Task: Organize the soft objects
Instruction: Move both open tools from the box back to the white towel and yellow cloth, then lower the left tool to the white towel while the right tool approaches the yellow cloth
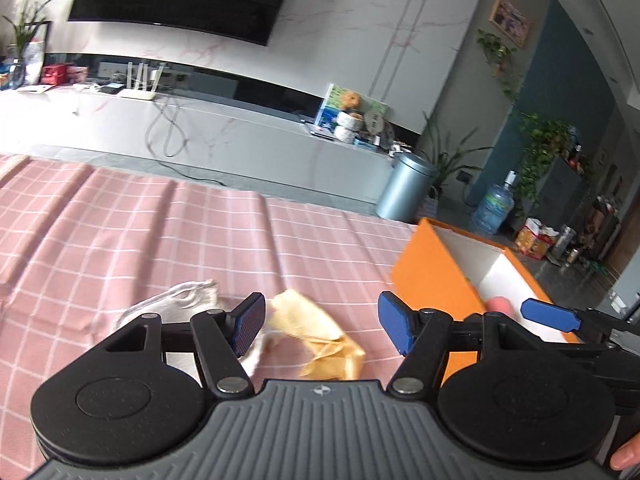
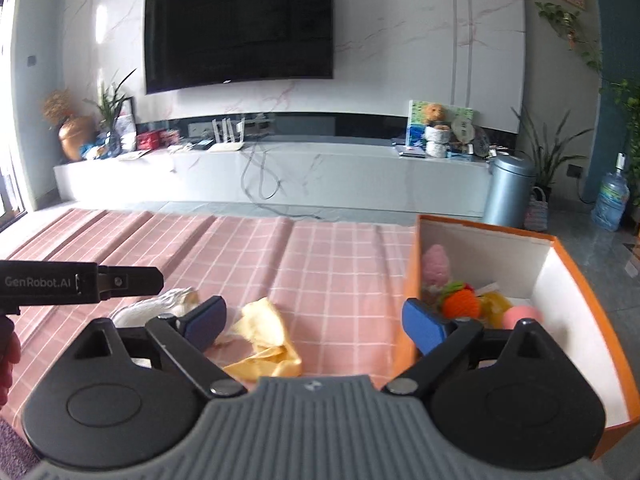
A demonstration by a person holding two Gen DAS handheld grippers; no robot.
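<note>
A crumpled yellow cloth point(image 1: 320, 340) lies on the pink checked table cover point(image 1: 160, 232), with a white cloth point(image 1: 180, 300) just to its left. My left gripper point(image 1: 322, 322) is open above the yellow cloth, which shows between the blue pads without being gripped. My right gripper point(image 2: 316, 324) is also open wide over the yellow cloth point(image 2: 264, 344), and its right finger overlaps the near wall of the orange box point(image 2: 588, 280). Inside the box are a pink knitted toy point(image 2: 436, 268), an orange knitted toy point(image 2: 460, 304) and a pink ball point(image 2: 524, 316). The white cloth point(image 2: 156, 308) lies partly behind the left finger.
The left gripper's black body point(image 2: 80, 282) reaches in from the left of the right wrist view. The orange box point(image 1: 436, 276) stands at the table's right end. Beyond the table's far edge are a white TV console point(image 2: 280, 172), a grey bin point(image 2: 508, 188) and a water bottle point(image 2: 610, 200).
</note>
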